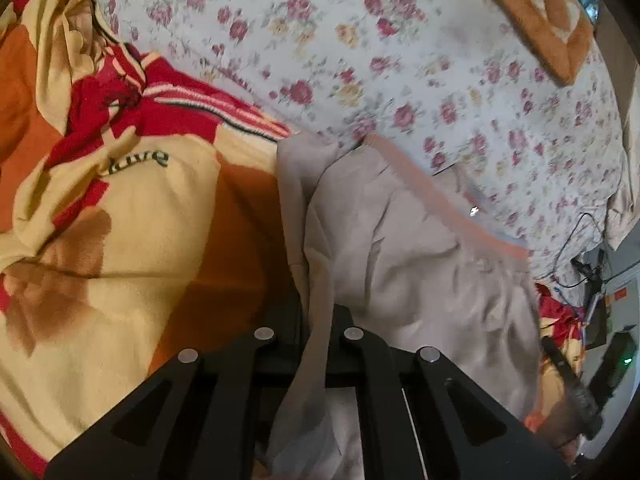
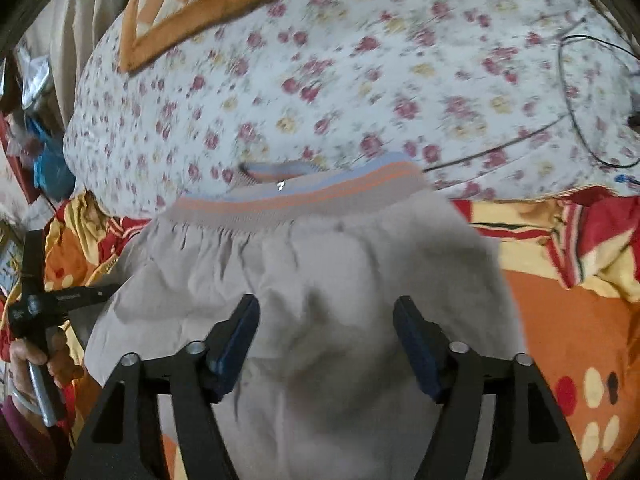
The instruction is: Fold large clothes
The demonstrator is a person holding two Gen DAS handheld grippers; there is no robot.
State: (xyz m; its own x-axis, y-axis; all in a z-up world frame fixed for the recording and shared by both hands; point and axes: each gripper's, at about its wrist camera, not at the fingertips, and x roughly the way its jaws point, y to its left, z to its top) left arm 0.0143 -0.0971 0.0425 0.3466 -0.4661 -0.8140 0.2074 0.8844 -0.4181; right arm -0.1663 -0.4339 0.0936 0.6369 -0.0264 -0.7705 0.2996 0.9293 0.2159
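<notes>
1. The beige garment (image 2: pixel 320 280), seemingly trousers or a skirt with an orange-and-blue striped waistband (image 2: pixel 304 200), lies on the bed, partly over the floral sheet (image 2: pixel 360 60) and partly over the orange-and-red blanket (image 1: pixel 120 240).
2. The left hand-held gripper (image 1: pixel 318 344) is pinching a bunched fold of the beige garment at its side edge; cloth runs up between its fingers.
3. The right hand-held gripper (image 2: pixel 326 340) hovers over the garment's middle, fingers spread, holding nothing.
4. Judging by the wrinkles and the loose fold, folding looks barely begun: the garment is not yet flattened or neatly folded.
5. A checkered cushion (image 2: pixel 200 4) sits well apart, near the bed's far end.
</notes>
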